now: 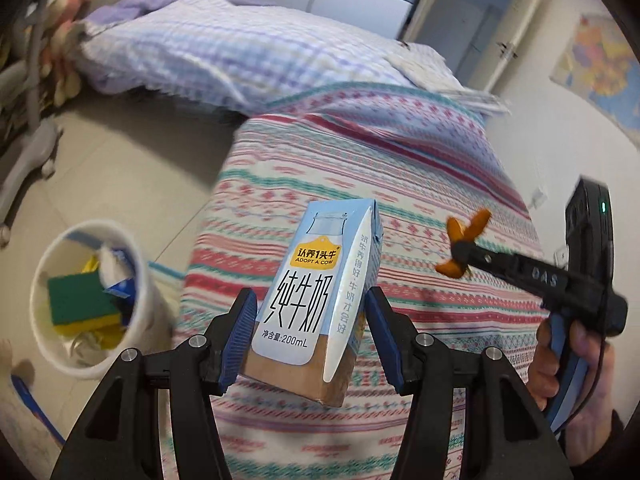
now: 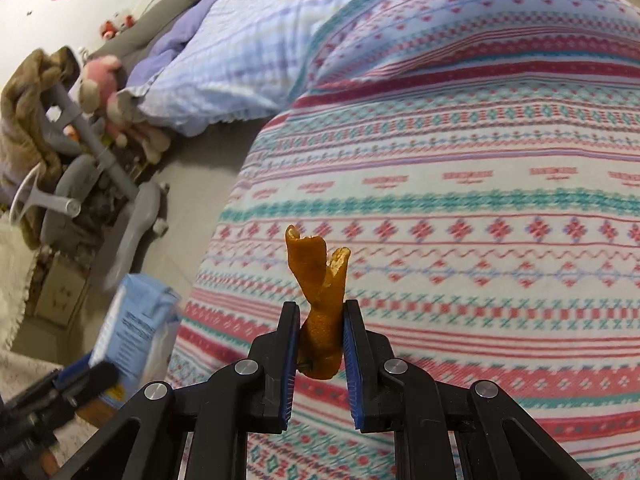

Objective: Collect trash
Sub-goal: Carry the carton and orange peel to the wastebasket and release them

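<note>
A light blue 200 mL milk carton (image 1: 316, 300) stands upright between the blue pads of my left gripper (image 1: 310, 312), which is shut on it above the bed's edge. An orange peel (image 2: 320, 300) sticks up from my right gripper (image 2: 321, 320), shut on its lower part. The left wrist view shows that right gripper (image 1: 460, 256) off to the right, held by a hand (image 1: 572, 364), with the peel (image 1: 466, 240) at its tip. In the right wrist view, the carton (image 2: 136, 324) and left gripper appear blurred at lower left. A white bin (image 1: 90, 300) holding a green-yellow sponge and wrappers stands on the floor at left.
A bed with a striped patterned blanket (image 2: 460, 200) fills the middle and right. A blue checked duvet (image 1: 224, 48) hangs off its far end. A grey chair base (image 2: 132, 208), a brown garment and plush toys crowd the far left floor. Pale floor tiles (image 1: 132, 168) lie between bed and bin.
</note>
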